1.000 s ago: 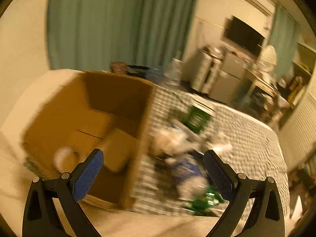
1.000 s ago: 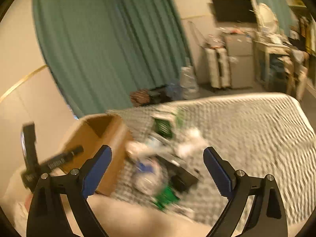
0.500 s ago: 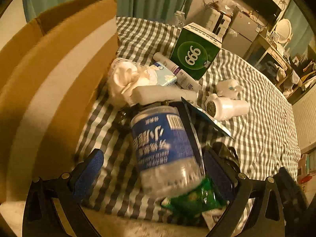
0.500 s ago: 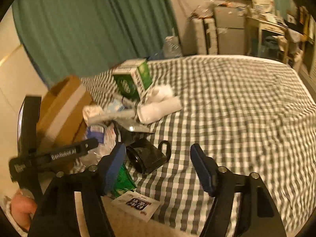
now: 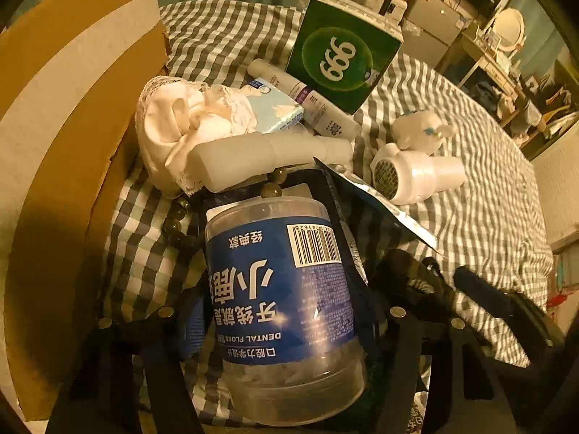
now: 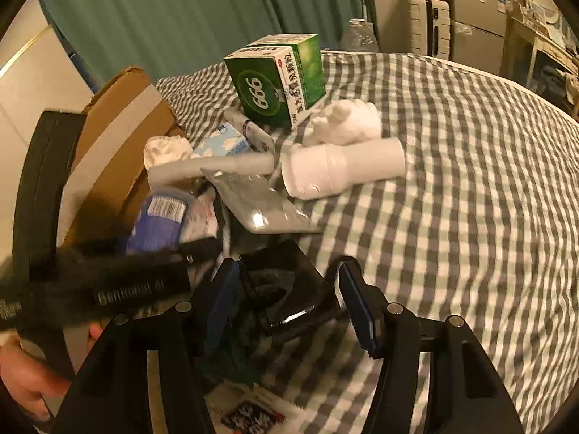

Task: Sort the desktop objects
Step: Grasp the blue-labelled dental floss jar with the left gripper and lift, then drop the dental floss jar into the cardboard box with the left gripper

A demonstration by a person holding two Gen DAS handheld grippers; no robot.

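Observation:
A clear jar with a blue dental floss label (image 5: 282, 296) lies on the checked cloth; it also shows in the right wrist view (image 6: 159, 217). My left gripper (image 5: 286, 322) has its jaws close against the jar's two sides. My right gripper (image 6: 289, 303) has its jaws around a black mug (image 6: 289, 289) that lies on its side; a small gap shows at the right pad. Behind lie a green box marked 999 (image 5: 343, 61), a white cloth (image 5: 181, 123), white tubes (image 5: 260, 155), a white bottle (image 5: 416, 173) and a silver pouch (image 6: 260, 206).
An open cardboard box (image 5: 65, 126) stands at the left of the pile, seen too in the right wrist view (image 6: 115, 137). The checked cloth (image 6: 470, 181) stretches to the right. A printed sachet (image 6: 249, 416) lies near the front edge. Furniture stands beyond the far edge.
Both grippers have come down and forward into the pile. The left jaws have narrowed onto the floss jar. The right jaws have narrowed around the black mug.

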